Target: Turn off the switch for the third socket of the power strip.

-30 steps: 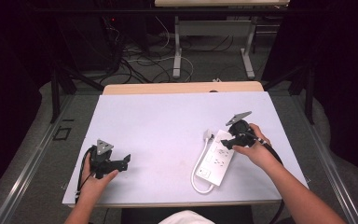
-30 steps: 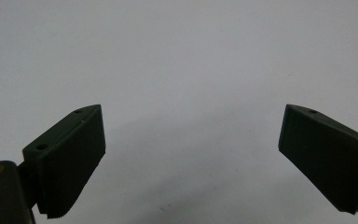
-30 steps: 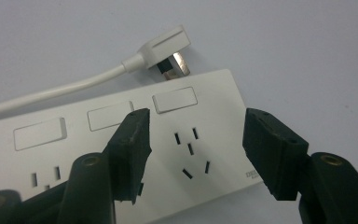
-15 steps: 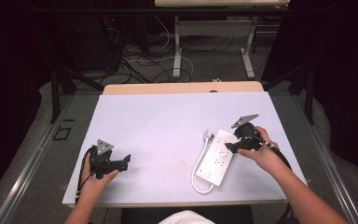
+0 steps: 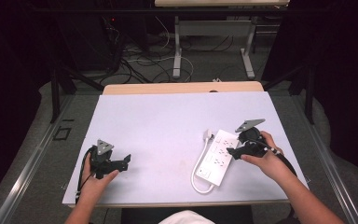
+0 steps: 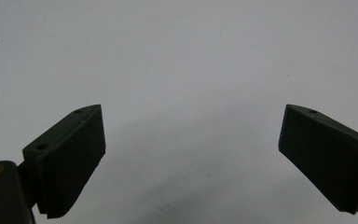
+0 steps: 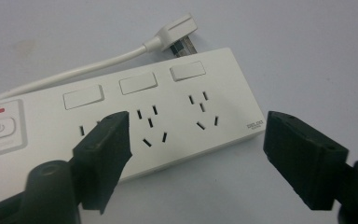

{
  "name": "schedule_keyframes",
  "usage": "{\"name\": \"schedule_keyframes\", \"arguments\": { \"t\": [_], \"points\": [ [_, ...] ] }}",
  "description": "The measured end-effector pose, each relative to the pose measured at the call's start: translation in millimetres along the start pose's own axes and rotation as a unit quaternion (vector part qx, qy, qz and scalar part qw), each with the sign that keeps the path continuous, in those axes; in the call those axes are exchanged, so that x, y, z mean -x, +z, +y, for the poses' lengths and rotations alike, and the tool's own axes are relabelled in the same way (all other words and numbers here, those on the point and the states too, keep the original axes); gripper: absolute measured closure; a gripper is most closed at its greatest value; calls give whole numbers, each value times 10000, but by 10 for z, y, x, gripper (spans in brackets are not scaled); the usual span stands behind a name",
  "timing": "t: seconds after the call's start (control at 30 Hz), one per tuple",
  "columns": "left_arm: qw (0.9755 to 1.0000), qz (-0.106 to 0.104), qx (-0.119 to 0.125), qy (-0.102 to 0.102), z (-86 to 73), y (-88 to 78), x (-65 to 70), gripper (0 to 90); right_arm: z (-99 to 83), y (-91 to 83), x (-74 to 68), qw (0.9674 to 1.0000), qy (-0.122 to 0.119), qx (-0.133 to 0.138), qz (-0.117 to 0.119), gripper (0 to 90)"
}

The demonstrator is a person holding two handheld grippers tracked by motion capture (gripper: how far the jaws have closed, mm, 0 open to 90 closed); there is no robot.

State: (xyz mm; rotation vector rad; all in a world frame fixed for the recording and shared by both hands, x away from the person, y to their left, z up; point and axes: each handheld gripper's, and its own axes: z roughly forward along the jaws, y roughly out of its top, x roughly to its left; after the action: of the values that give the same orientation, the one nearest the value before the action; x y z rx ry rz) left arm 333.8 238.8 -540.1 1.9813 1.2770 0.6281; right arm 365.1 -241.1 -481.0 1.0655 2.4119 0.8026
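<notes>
A white power strip [image 5: 216,156] lies flat on the table's right half, its cable [image 5: 196,183] looping round the near end and its plug [image 5: 208,135] resting beside the far end. My right gripper [image 5: 231,151] hovers at the strip's right edge, open and holding nothing. In the right gripper view the strip [image 7: 168,116] shows three rocker switches, several sockets and a power button, with the plug [image 7: 179,30] beyond it; the right gripper [image 7: 198,140] spans its socket end. My left gripper [image 5: 126,160] rests open near the front left; in its own view the left gripper [image 6: 191,135] frames bare table.
The pale table top [image 5: 168,126] has a wooden strip [image 5: 182,87] along its far edge. Beyond it are desk legs [image 5: 177,51] and loose cables [image 5: 135,60] on the floor. Dark curtains stand at both sides.
My right gripper has drifted right and a little nearer the person, from over the strip's far end to its right edge. The strip and the left gripper have stayed put.
</notes>
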Motion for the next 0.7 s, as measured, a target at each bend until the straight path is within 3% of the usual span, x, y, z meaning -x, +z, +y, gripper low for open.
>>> {"name": "schedule_keyframes", "arguments": {
  "t": [0.33,0.5,0.7],
  "points": [
    [10000,23,-1,36,2,-6,-5,70,-84,-82,-52,9999,127,22,-101,143],
    [10000,33,33,3,3,-2,0,70,-139,-140,-75,9994,239,79,-223,48],
    [10000,43,57,30,5,0,1,70,-196,-208,-72,9988,325,116,-345,0]
  ]
}}
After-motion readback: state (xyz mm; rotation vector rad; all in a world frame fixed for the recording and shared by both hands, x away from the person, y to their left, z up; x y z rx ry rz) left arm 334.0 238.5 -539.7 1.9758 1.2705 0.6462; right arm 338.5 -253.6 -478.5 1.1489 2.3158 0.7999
